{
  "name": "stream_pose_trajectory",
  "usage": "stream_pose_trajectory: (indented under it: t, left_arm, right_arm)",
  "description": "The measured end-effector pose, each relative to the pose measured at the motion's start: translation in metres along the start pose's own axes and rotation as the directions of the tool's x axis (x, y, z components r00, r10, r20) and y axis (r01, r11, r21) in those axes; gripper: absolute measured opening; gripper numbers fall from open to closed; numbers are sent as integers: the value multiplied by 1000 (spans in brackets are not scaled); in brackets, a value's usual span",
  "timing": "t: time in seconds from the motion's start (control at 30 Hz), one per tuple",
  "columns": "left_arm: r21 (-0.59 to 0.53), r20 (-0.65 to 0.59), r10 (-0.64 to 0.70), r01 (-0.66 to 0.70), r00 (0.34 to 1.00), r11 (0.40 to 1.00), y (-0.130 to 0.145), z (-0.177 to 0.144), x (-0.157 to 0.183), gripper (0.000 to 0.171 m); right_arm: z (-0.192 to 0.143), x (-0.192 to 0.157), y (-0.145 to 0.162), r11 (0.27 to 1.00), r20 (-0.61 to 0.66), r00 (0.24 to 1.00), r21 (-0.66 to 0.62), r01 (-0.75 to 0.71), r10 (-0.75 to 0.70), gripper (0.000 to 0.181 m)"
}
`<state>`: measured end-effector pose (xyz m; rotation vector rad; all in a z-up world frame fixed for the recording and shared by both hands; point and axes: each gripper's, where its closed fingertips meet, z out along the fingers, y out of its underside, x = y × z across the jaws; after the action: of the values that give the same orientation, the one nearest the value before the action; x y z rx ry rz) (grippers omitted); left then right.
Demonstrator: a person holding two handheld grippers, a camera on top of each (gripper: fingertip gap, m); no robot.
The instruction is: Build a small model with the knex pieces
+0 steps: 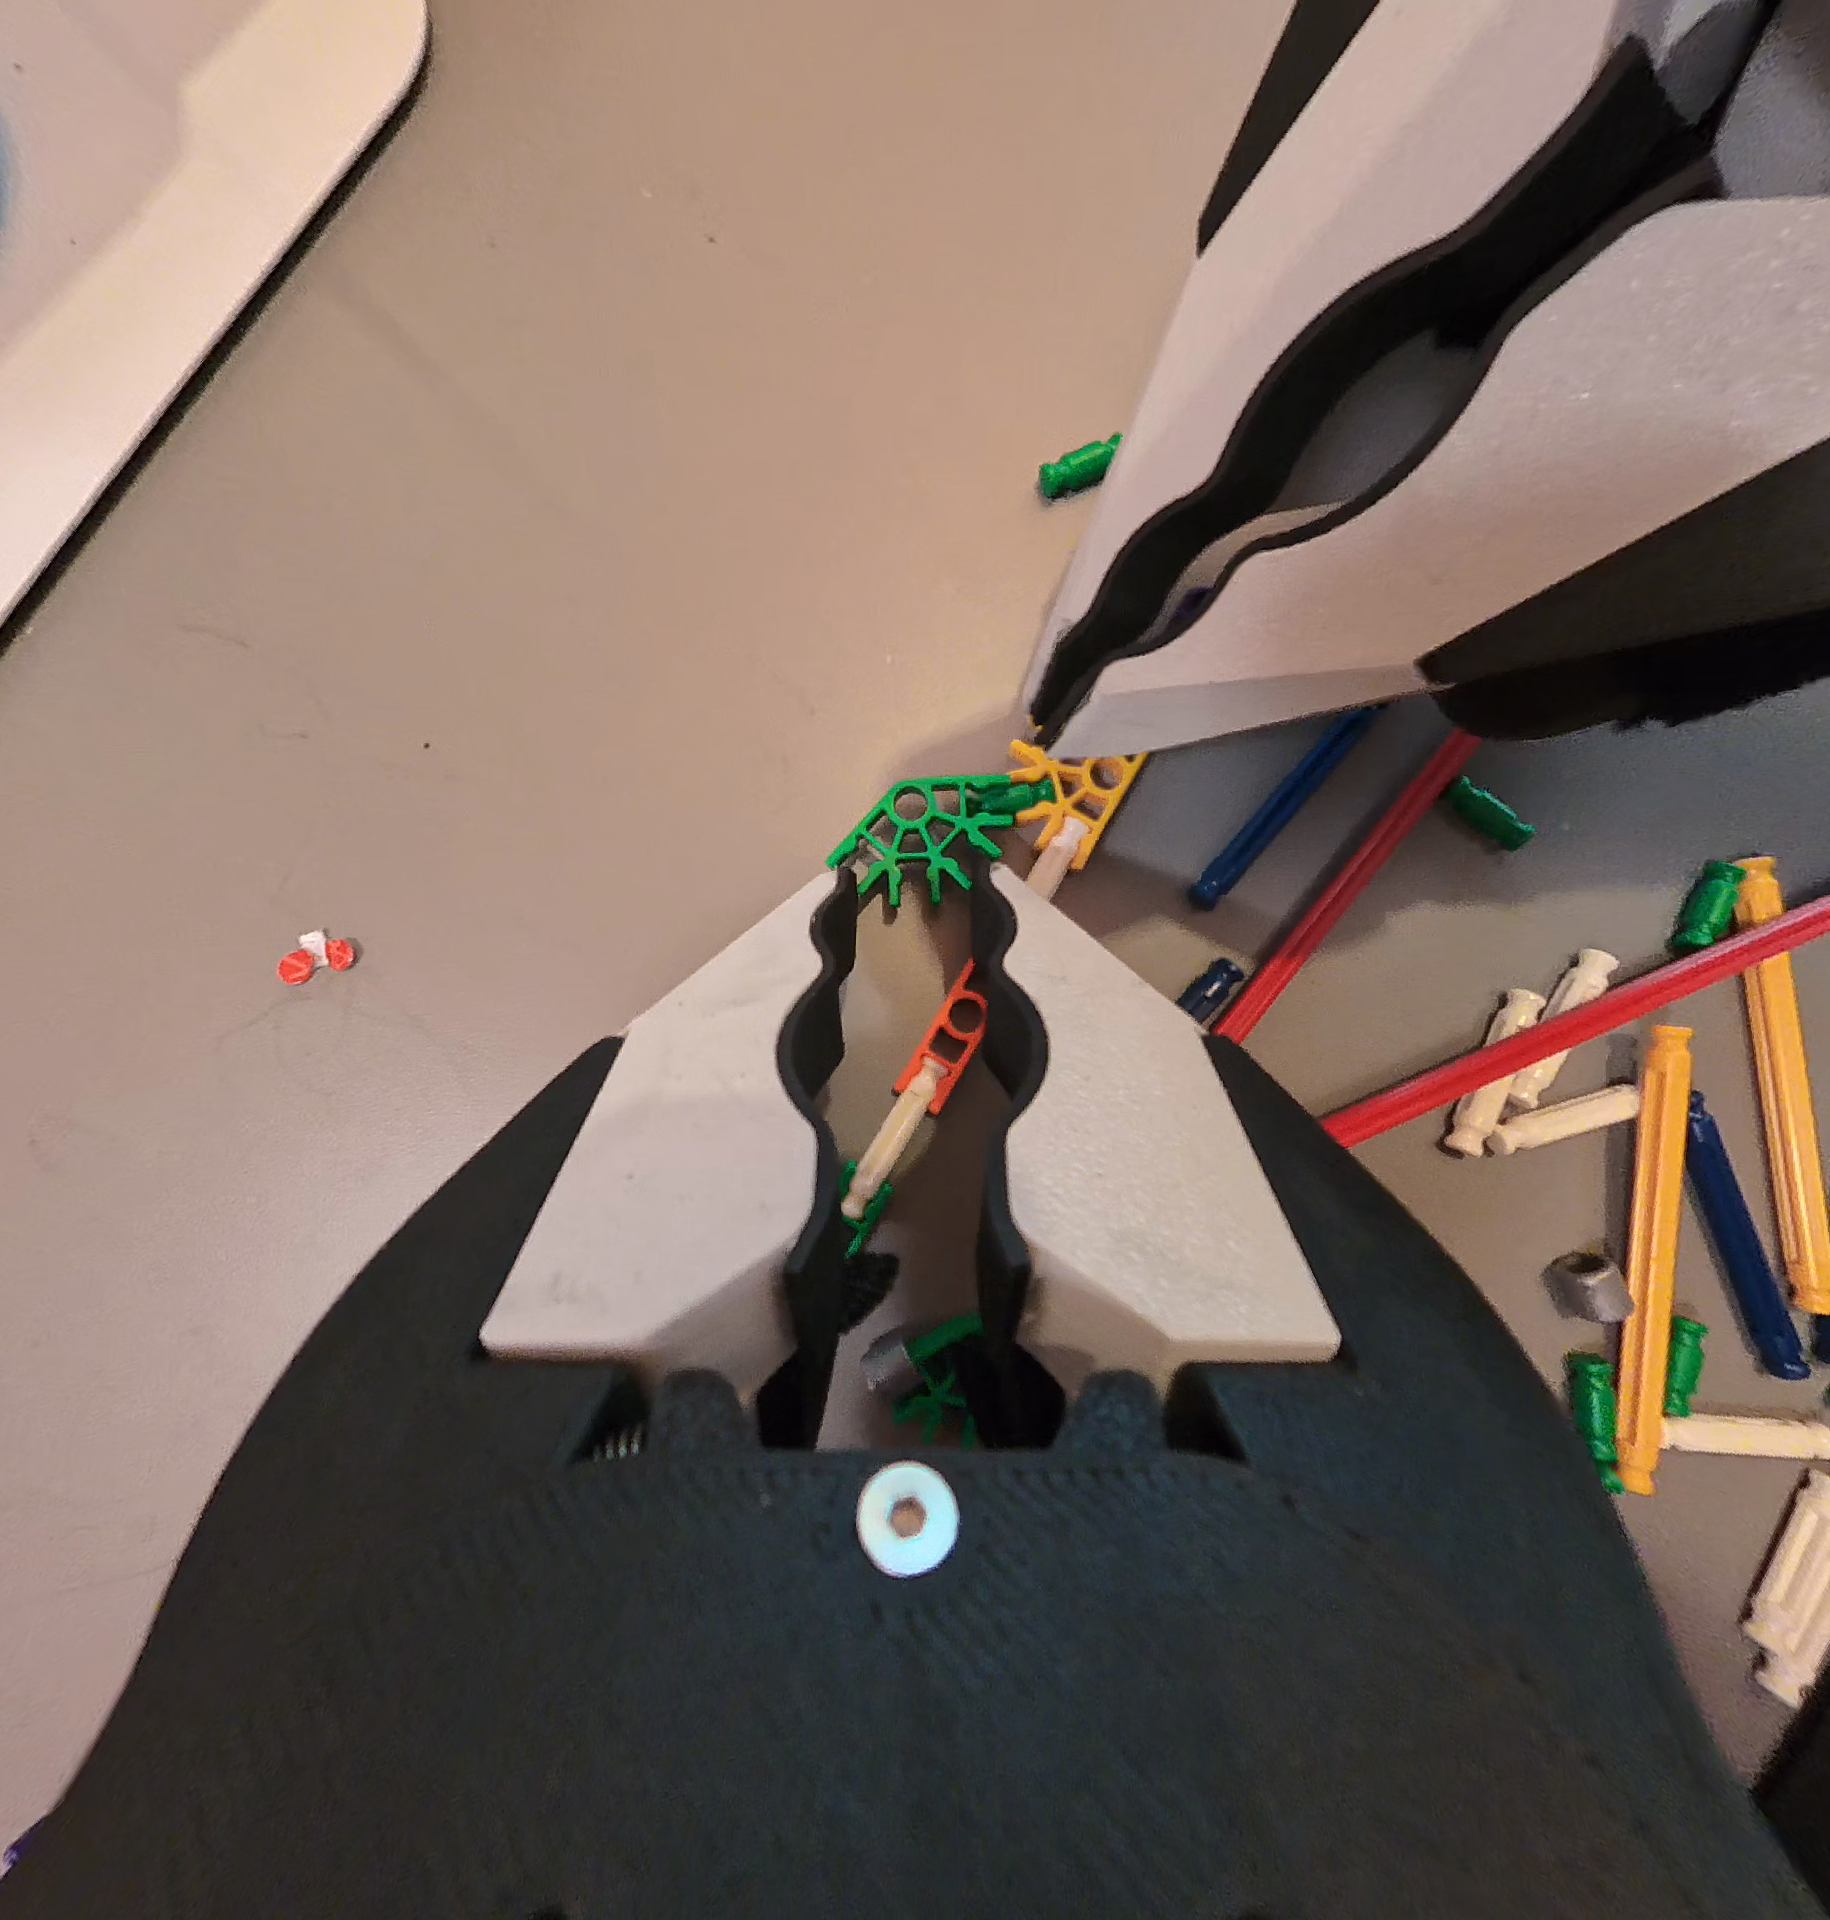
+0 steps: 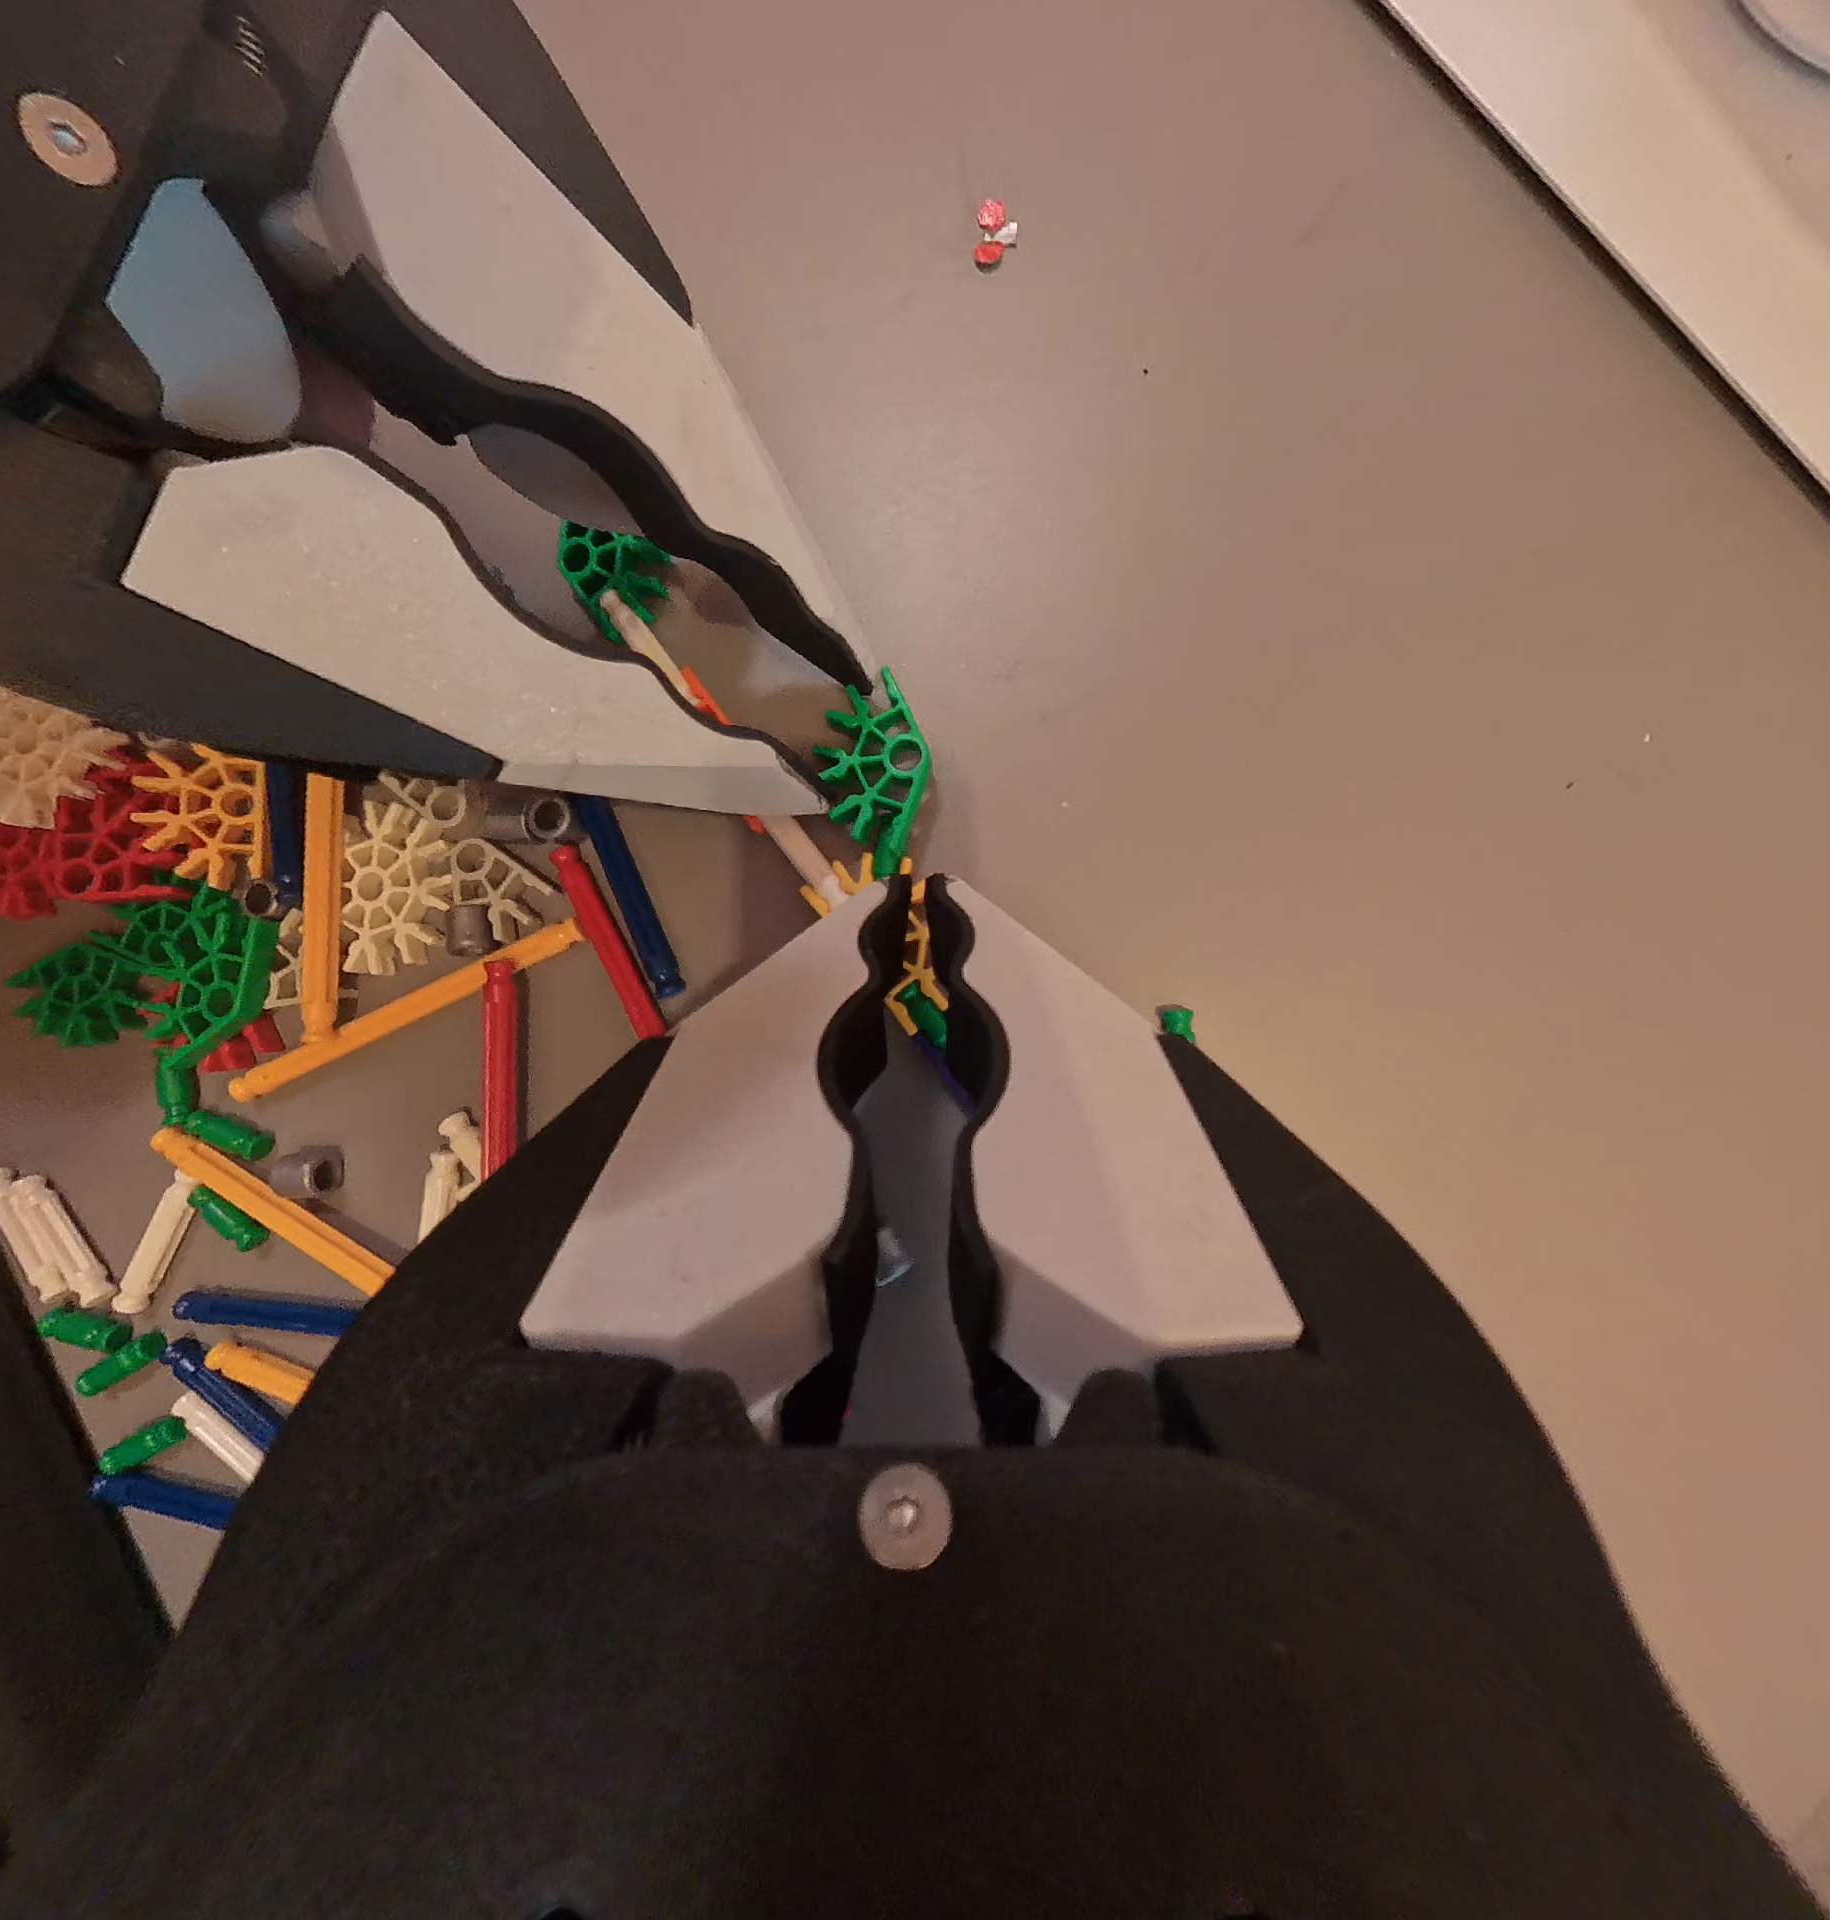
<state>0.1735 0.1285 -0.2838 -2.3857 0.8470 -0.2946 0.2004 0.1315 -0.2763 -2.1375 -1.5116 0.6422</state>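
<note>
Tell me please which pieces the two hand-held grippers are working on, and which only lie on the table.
In the grippers:
- left hand-held gripper shut on green connector
- right hand-held gripper shut on yellow connector
- short green rod joining the two connectors

Lying about:
- loose rods
- loose connectors
- small red piece
- grey table

Grey table (image 1: 630,520), scattered construction-toy pieces (image 2: 319,935)

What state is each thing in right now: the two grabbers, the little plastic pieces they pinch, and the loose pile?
Left gripper: shut on green fan-shaped plastic connector.
Right gripper: shut on yellow fan-shaped plastic connector.
Short green plastic rod: joins both connectors.
Pile of coloured plastic rods and connectors: loose, lying on the grey table.
</note>
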Motion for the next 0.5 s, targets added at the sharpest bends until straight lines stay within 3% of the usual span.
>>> stream_pose_trajectory:
  t: [0.5]
  left_arm:
    - [-5,20,-16,16,1000,1000,1,4,4,19]
  right_arm:
    - [10,-2,-9,1000,30,999,21,23,-24,0]
